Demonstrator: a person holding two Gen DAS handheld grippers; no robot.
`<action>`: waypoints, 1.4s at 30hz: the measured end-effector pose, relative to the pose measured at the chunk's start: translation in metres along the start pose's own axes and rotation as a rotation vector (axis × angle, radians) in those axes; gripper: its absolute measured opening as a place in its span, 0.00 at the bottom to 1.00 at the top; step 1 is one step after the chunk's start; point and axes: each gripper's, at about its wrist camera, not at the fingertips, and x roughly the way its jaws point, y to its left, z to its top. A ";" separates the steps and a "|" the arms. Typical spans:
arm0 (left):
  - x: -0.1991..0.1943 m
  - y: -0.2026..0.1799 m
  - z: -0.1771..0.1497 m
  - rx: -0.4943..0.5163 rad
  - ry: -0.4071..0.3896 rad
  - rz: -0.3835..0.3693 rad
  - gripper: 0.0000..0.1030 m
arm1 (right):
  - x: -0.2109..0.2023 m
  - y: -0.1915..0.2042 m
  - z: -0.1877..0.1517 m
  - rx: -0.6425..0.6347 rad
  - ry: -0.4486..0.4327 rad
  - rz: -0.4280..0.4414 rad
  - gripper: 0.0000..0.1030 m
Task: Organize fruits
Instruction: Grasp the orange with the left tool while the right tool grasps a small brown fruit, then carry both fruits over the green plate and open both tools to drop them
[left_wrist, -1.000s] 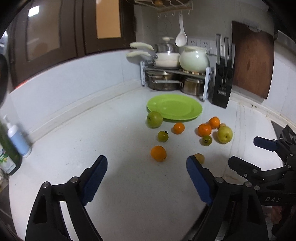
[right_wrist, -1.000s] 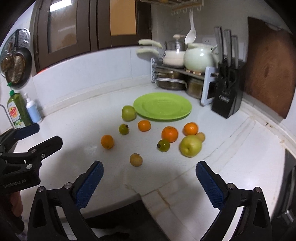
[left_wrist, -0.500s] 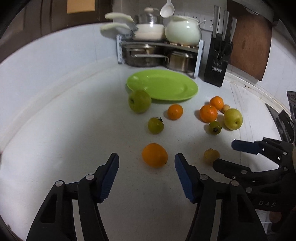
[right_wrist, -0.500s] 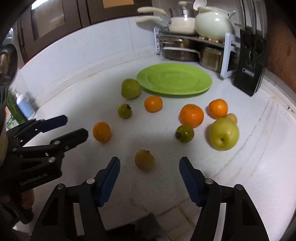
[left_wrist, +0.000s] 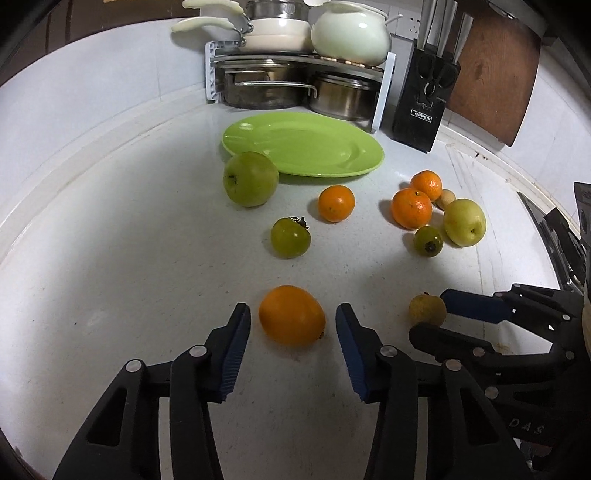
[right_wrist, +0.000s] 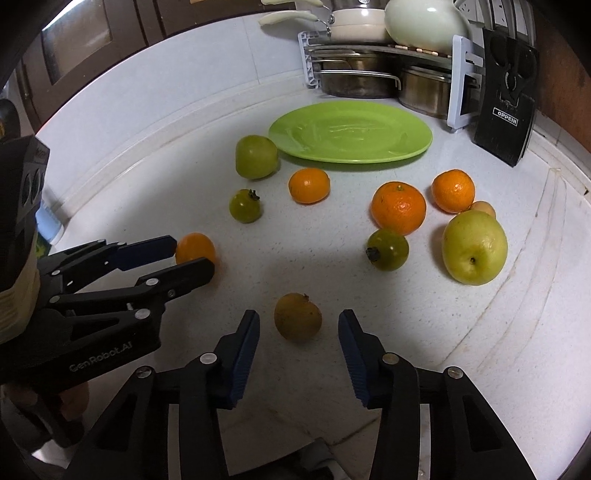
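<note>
My left gripper (left_wrist: 292, 319) is open, its blue pads on either side of a smooth orange fruit (left_wrist: 291, 315) on the white counter, not touching it. My right gripper (right_wrist: 298, 325) is open around a small brown fruit (right_wrist: 297, 316), also apart from it. Each gripper shows in the other's view: the right gripper (left_wrist: 436, 317) and the left gripper (right_wrist: 188, 254). An empty green plate (left_wrist: 306, 144) lies at the back. Scattered in front of it are a green apple (left_wrist: 250, 178), several mandarins, two small green fruits and a yellow-green apple (right_wrist: 474, 248).
A pot rack (left_wrist: 299, 74) with steel pots, white pans and a white pot stands behind the plate. A black knife block (left_wrist: 423, 110) and a wooden board (left_wrist: 495, 74) stand at the back right. The counter's raised rim curves along the left.
Both grippers moved forward and down to the counter and narrowed. The orange fruit now sits between the left pads and the brown fruit between the right pads.
</note>
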 end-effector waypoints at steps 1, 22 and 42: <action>0.001 -0.001 0.000 0.002 0.003 -0.002 0.42 | 0.001 0.000 0.000 0.000 0.001 -0.001 0.39; -0.008 -0.009 0.006 0.000 -0.029 0.010 0.36 | -0.007 -0.003 0.007 -0.008 -0.039 0.004 0.27; -0.014 -0.047 0.069 -0.015 -0.131 0.068 0.36 | -0.030 -0.052 0.073 -0.096 -0.117 0.066 0.27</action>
